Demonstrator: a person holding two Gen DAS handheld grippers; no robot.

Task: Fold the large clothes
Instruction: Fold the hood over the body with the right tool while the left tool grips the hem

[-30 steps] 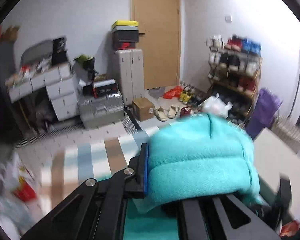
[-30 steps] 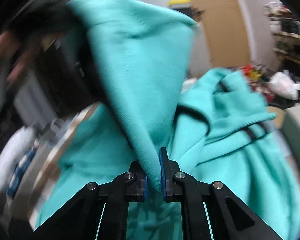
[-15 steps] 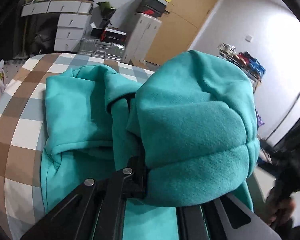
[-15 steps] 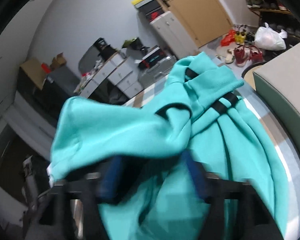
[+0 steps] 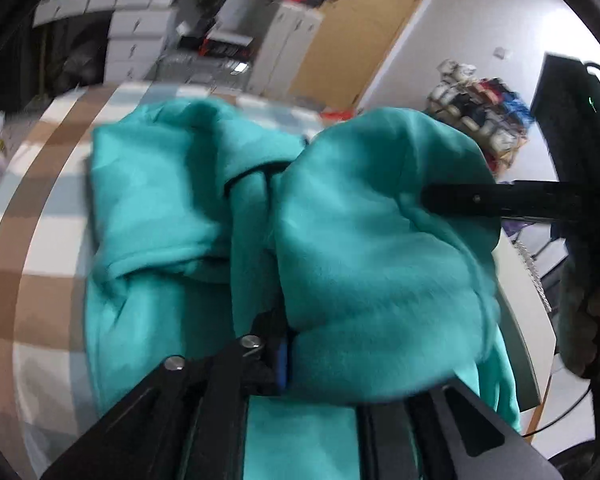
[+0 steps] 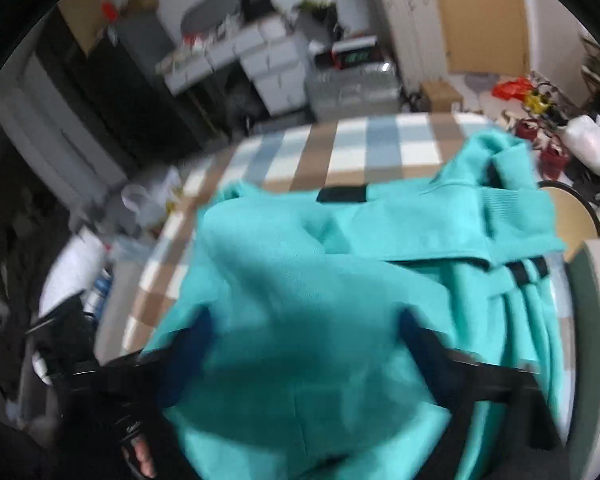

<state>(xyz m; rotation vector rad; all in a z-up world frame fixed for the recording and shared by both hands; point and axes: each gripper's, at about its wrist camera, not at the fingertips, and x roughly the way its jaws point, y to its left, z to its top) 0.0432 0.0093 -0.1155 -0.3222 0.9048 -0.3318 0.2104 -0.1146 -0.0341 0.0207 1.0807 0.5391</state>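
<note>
My left gripper [image 5: 288,356] pinches a bunched fold of the teal garment [image 5: 364,248], held above the rest of it, which lies heaped on the checked tabletop [image 5: 40,208]. A second ago that fold hung high against the room; now it sits low over the heap. My right gripper [image 6: 304,344] looks wide here, blue pads [image 6: 192,340] spread over the cloth with nothing pinched, though the blur hides whether it is closing; it clamped a fold a second ago.
</note>
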